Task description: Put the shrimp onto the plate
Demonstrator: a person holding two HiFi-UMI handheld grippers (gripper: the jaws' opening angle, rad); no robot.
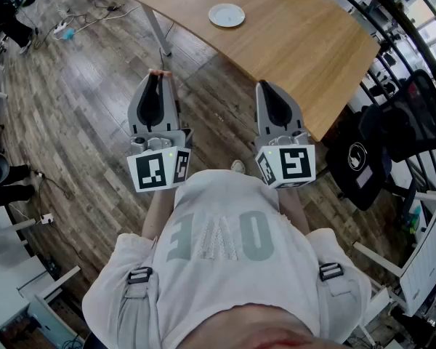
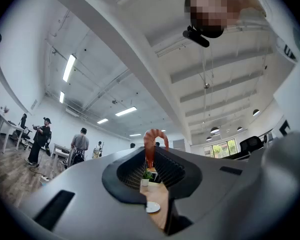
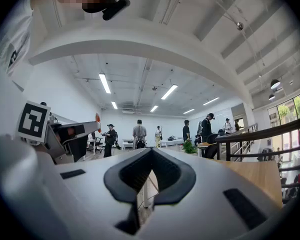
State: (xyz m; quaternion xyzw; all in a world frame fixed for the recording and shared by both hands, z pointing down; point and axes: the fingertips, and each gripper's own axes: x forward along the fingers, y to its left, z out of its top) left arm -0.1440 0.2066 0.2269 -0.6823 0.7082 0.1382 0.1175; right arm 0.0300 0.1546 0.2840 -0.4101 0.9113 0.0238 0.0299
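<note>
A curled orange shrimp [image 2: 153, 143] stands pinched at the tip of my left gripper [image 2: 151, 153], which is shut on it. In the head view the same shrimp [image 1: 160, 72] pokes out past that gripper [image 1: 160, 77], held over the wood floor short of the table. The white plate [image 1: 226, 14] lies on the wooden table [image 1: 305, 42] far ahead, and shows small between the left jaws [image 2: 151, 207]. My right gripper [image 1: 266, 86] is level with the left one, near the table's front edge. Its jaws meet with nothing between them [image 3: 150, 152].
A black office chair [image 1: 396, 118] stands to the right of the table, by a dark railing [image 3: 260, 134]. A metal table leg [image 1: 157, 33] comes down ahead of my left gripper. Several people [image 3: 139, 134] stand far off. Cables and a power strip [image 1: 62, 27] lie on the floor at far left.
</note>
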